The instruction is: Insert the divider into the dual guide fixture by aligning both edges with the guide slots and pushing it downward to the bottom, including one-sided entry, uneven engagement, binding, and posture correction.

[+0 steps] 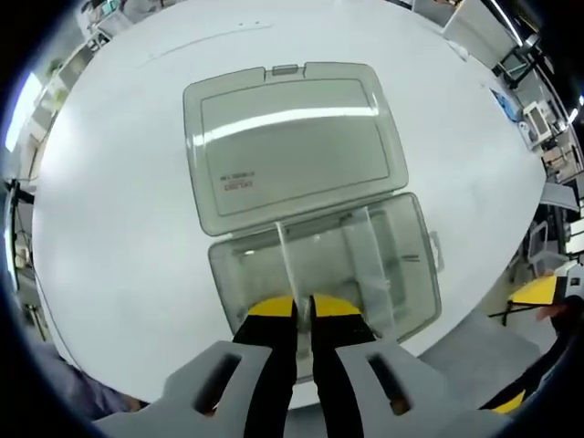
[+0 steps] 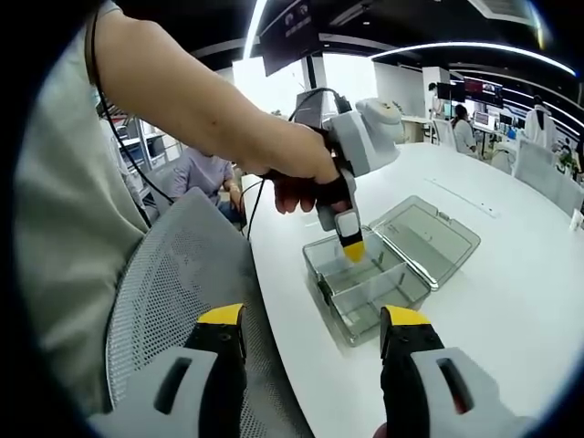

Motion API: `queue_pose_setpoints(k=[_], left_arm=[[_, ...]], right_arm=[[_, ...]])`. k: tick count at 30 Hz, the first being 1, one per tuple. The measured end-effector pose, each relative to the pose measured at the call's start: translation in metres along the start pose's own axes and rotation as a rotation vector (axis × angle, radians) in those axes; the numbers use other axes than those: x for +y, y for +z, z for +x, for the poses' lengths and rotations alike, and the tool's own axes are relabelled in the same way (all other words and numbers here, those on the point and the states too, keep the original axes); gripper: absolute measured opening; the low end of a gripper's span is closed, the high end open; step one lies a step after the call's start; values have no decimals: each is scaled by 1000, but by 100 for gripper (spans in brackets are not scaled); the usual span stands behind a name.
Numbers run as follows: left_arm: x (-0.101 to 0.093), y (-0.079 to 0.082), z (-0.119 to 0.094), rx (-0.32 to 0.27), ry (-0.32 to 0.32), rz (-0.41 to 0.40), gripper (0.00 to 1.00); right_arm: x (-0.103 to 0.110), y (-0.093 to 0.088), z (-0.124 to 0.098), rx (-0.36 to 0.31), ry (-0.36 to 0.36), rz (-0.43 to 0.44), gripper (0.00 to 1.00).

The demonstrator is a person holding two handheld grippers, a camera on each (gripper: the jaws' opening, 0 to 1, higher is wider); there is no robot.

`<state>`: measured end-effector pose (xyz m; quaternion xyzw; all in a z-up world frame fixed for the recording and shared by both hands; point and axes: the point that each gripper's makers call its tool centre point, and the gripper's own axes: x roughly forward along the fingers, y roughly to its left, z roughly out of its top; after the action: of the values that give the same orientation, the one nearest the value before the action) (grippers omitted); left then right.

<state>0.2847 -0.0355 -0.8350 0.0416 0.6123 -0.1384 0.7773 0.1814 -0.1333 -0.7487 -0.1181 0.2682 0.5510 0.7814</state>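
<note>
The clear divider [image 1: 290, 269] stands on edge in the open fixture box [image 1: 411, 265], its long axis running up-frame toward the hinged lid [image 1: 292, 141]. The left gripper [image 1: 304, 310] fingers pinch its near edge. Bare white worktop [image 1: 119, 228] surrounds the box. The right gripper [image 2: 315, 333] fingers are spread, well apart from it, over a mesh chair [image 2: 173, 292].

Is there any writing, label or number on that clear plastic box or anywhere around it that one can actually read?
Small dark print, two short lines, on the open lid of the clear plastic box: seen mirrored through the plastic and too small to read.
Screens and signs in the room behind the white table: too small and blurred to read.
Nothing else legible.
</note>
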Motion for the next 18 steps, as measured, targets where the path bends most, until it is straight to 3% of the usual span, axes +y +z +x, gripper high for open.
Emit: queue_pose_setpoints(k=[18], left_arm=[[-1, -2, 3, 11, 11, -10, 2]], right_arm=[[1, -2, 0, 1, -1, 4, 56]])
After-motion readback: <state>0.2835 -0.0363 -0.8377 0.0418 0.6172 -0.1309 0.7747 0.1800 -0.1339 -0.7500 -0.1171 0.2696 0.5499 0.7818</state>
